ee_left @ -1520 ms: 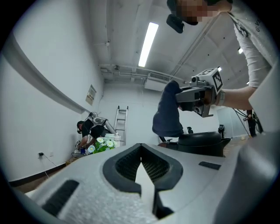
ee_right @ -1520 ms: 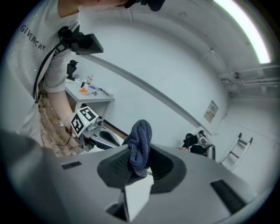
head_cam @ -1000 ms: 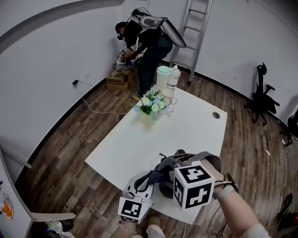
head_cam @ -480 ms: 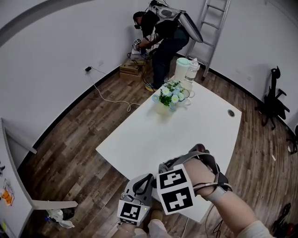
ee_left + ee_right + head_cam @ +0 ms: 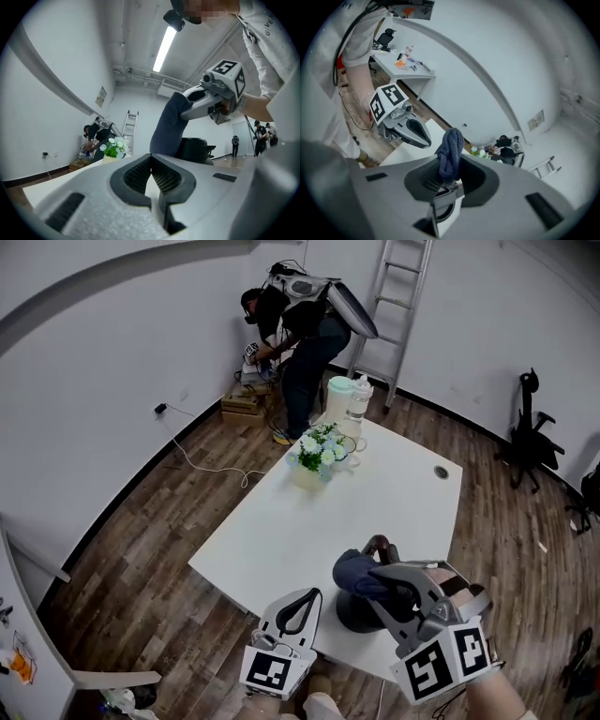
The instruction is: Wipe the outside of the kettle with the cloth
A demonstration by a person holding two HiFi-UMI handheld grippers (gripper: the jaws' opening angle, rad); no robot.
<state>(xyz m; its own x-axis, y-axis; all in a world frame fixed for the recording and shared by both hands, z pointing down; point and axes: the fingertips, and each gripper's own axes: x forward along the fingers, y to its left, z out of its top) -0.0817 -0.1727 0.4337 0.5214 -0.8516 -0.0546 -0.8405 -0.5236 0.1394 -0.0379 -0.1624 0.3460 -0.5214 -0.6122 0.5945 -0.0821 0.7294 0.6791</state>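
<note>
While the right gripper [image 5: 382,585] pinches the blue cloth [image 5: 354,570] over the black kettle [image 5: 349,615], the left gripper [image 5: 298,604] hangs just beside the kettle, jaws pressed together, holding nothing. Under the kettle is a white table [image 5: 281,531].

A white tabletop [image 5: 309,531] is carried on a wood-plank floor [image 5: 141,521]. At its far end a pot of white and blue flowers [image 5: 314,454] is set, with a pale green jug [image 5: 336,397] and a clear bottle [image 5: 357,399] behind. A round cable hole [image 5: 441,472] is seen toward the right edge. A black kettle [image 5: 354,613] is placed at the near edge.
</note>
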